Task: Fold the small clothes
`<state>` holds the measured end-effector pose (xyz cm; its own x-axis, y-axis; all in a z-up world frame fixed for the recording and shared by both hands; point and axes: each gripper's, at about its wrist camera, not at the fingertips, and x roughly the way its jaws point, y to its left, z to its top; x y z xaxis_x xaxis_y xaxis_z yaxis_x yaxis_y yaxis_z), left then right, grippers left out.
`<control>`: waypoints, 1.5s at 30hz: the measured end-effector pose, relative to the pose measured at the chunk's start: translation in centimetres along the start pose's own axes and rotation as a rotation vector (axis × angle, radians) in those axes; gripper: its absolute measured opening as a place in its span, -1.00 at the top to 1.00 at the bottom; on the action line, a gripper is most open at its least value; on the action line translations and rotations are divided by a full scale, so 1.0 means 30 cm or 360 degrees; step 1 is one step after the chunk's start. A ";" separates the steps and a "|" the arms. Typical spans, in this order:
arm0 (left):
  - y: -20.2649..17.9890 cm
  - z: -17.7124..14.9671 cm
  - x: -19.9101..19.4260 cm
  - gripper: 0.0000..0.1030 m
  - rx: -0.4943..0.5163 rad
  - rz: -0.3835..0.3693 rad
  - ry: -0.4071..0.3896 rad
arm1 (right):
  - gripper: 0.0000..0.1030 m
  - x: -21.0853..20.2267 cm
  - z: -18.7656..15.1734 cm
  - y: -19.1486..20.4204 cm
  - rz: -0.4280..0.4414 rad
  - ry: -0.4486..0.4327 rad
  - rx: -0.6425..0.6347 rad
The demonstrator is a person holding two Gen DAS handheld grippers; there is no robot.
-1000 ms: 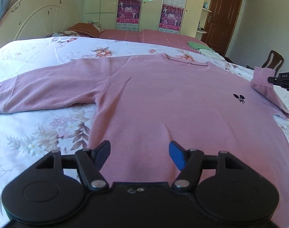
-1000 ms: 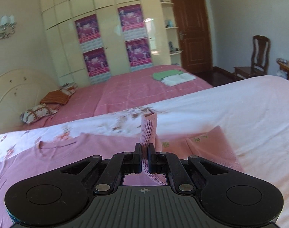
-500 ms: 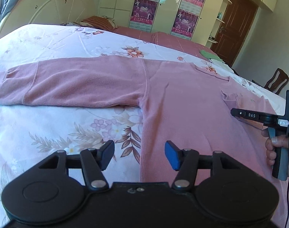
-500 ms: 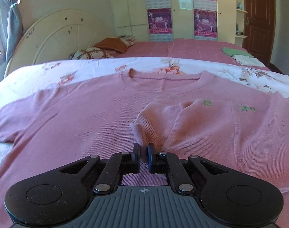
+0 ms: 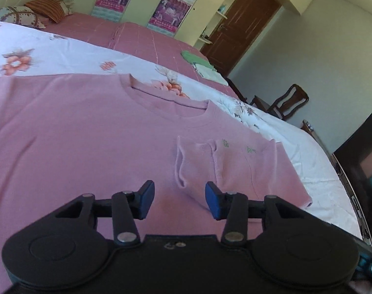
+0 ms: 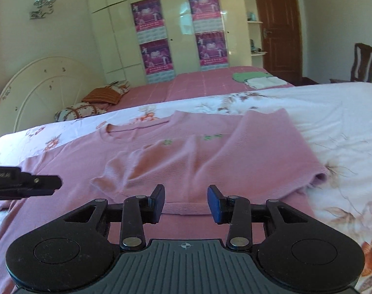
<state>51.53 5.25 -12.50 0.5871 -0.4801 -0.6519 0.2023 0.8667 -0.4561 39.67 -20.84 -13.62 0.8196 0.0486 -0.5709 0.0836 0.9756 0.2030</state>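
A pink long-sleeved sweater (image 5: 88, 132) lies flat, front up, on the floral bedsheet (image 5: 51, 58). Its right sleeve (image 5: 237, 166) is folded in across the chest, cuff toward the middle. It also shows in the right wrist view (image 6: 210, 156). My left gripper (image 5: 178, 202) is open and empty, hovering over the sweater just in front of the folded sleeve's cuff. My right gripper (image 6: 186, 203) is open and empty, just above the folded sleeve's near edge. The left gripper's tip (image 6: 39, 183) enters the right wrist view from the left.
A second bed with a pink cover (image 6: 205, 83) stands behind, with folded green and white cloth (image 6: 257, 78) and pillows (image 6: 93, 103) on it. A wooden chair (image 5: 286, 103) and a dark cabinet (image 5: 357, 166) stand to the right. The sheet's right edge is near.
My right gripper has opened and let go of the sleeve, which now lies folded across the chest. My left gripper has swung right, from the sweater's left sleeve toward the folded sleeve.
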 end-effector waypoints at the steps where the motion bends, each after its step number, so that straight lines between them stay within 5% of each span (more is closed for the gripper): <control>1: -0.015 0.018 0.048 0.16 0.0014 0.0012 0.0045 | 0.23 -0.009 -0.001 -0.025 -0.0021 0.0002 0.0023; 4: -0.054 0.039 0.169 0.24 0.0024 0.0059 0.0119 | 0.23 -0.062 -0.005 -0.112 -0.0090 -0.0002 0.0110; 7: -0.102 0.042 0.202 0.86 0.0090 0.0080 0.0111 | 0.23 -0.109 -0.009 -0.191 -0.0142 -0.0019 0.0229; 12: -0.116 0.052 0.040 0.87 0.0096 0.0016 -0.0232 | 0.23 -0.147 -0.008 -0.299 -0.0158 -0.0040 0.0418; 15: -0.107 0.036 -0.080 0.87 0.0178 0.0097 -0.0457 | 0.23 -0.153 -0.001 -0.338 -0.0145 -0.0056 0.0494; 20: -0.036 0.014 -0.031 0.87 0.0129 0.0161 -0.0298 | 0.23 -0.126 0.004 -0.365 -0.0068 -0.0026 0.0619; 29: 0.021 -0.004 0.007 0.86 0.0094 0.0234 -0.0243 | 0.24 -0.037 0.044 -0.454 0.0082 0.0051 0.0947; 30: 0.025 -0.006 -0.005 0.86 0.0093 0.0227 -0.0280 | 0.74 -0.031 0.045 -0.466 0.0080 0.0043 0.0962; 32: 0.019 -0.010 -0.008 0.86 0.0146 0.0289 -0.0285 | 0.99 -0.019 0.049 -0.476 0.0025 0.0092 0.0912; 35: 0.030 -0.029 0.040 0.81 0.0156 0.0336 -0.0162 | 0.99 -0.034 0.034 -0.475 0.0003 0.0178 0.0791; 37: 0.032 -0.031 0.011 0.42 0.0151 0.0410 -0.0228 | 0.98 -0.083 0.039 -0.471 0.0036 0.0195 0.0688; 38: 0.029 -0.027 -0.007 -0.03 0.0145 0.0479 -0.0289 | 0.98 -0.118 0.047 -0.465 0.0050 0.0162 0.0609; 39: 0.029 -0.021 -0.022 -0.15 0.0148 0.0504 -0.0355 | 0.98 -0.149 0.060 -0.460 0.0064 0.0119 0.0515; 42: 0.031 0.020 0.004 0.38 0.0123 0.0462 -0.0323 | 0.98 -0.147 0.122 -0.487 0.0121 0.0059 0.0393; 45: -0.016 0.037 0.034 0.57 0.0193 0.0479 -0.0380 | 0.98 -0.042 0.200 -0.510 0.0103 0.0042 0.0318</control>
<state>52.90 4.49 -12.27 0.7968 -0.1694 -0.5800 0.0761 0.9804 -0.1818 40.75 -37.12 -11.23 0.8120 0.1182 -0.5716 0.1440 0.9085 0.3924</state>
